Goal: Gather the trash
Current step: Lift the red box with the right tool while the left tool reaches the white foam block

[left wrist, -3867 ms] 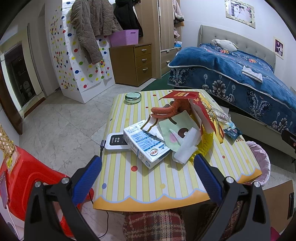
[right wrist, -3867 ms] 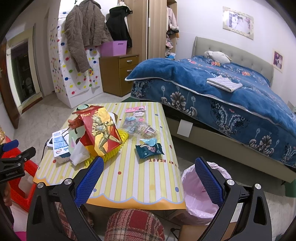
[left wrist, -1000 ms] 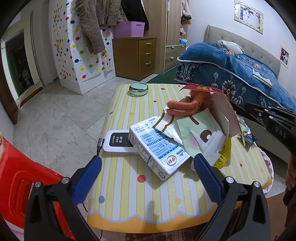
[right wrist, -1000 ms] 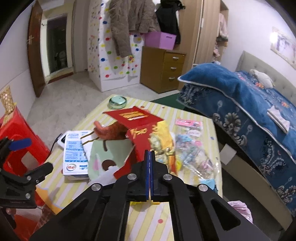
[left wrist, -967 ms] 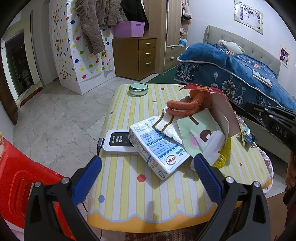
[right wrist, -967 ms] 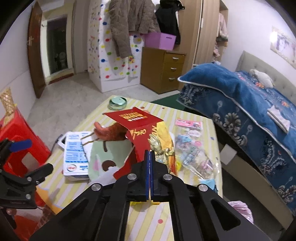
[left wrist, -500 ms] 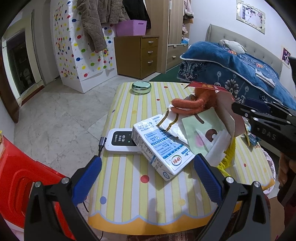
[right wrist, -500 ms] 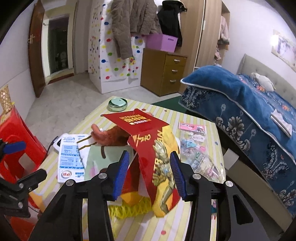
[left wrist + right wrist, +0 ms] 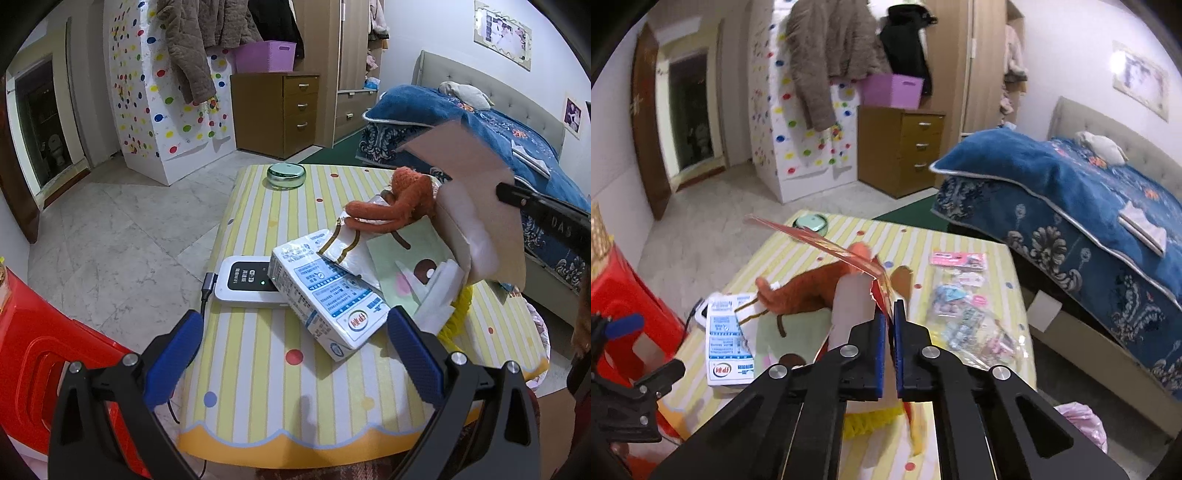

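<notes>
Right gripper (image 9: 889, 314) clenched on red cardboard box (image 9: 849, 258) lifted above tabletop (image 9: 258, 369), left gripper (image 9: 295, 343) spread wide, level, at near edge facing milk carton (image 9: 325, 291)

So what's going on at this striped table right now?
A person with a gripper in each hand is clearing trash off a cluttered table. The right gripper has clamped onto the red cardboard toy box and holds it off the pile. The left gripper hangs open near the milk carton, holding nothing. An orange plush toy, snack packets and a small wifi device lie on the table, with a pink-lined bin beside it.
</notes>
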Tool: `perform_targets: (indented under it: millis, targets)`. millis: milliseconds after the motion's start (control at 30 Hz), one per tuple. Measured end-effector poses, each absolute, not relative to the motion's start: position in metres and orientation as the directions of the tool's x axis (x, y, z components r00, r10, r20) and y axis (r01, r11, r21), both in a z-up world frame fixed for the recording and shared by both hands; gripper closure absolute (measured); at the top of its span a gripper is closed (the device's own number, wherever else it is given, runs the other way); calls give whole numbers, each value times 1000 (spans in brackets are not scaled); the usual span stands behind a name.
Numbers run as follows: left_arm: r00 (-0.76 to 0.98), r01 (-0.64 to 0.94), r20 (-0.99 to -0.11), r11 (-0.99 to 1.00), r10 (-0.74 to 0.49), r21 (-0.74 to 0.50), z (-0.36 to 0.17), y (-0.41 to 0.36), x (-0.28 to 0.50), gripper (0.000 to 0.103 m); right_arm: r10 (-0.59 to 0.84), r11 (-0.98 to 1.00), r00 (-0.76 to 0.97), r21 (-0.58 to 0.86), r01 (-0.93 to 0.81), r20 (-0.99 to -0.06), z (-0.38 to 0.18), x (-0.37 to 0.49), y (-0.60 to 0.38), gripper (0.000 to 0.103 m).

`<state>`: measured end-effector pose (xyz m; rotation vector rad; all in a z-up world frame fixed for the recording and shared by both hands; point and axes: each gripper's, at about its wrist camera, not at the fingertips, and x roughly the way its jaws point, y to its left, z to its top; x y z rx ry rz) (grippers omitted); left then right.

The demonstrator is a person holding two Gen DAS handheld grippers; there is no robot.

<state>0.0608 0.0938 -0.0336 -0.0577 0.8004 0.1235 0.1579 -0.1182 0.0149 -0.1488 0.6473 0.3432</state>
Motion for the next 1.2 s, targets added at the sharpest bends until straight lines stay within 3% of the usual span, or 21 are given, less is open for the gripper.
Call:
perform_targets:
  millis: [567,667,1000,1200]
  targets:
    - [677,9,-736,1000,-24,-24,-30,49,43,8,256,960,746,71,-270,-614,17,108,-194,103]
    - [681,45,-730,998,-55,-33,-30,33,43,13,240,968,770,83,-238,-591,24,95,-214,103]
    - [653,112,-739,986,-167,-123,-35,-23,77,48,146,989,801,81,-122,-581,15,76,-269,103]
    - [642,76,-753,990,-142,-122,-41,-45,100,48,148,989,796,93,-115,-587,5,74,-283,103]
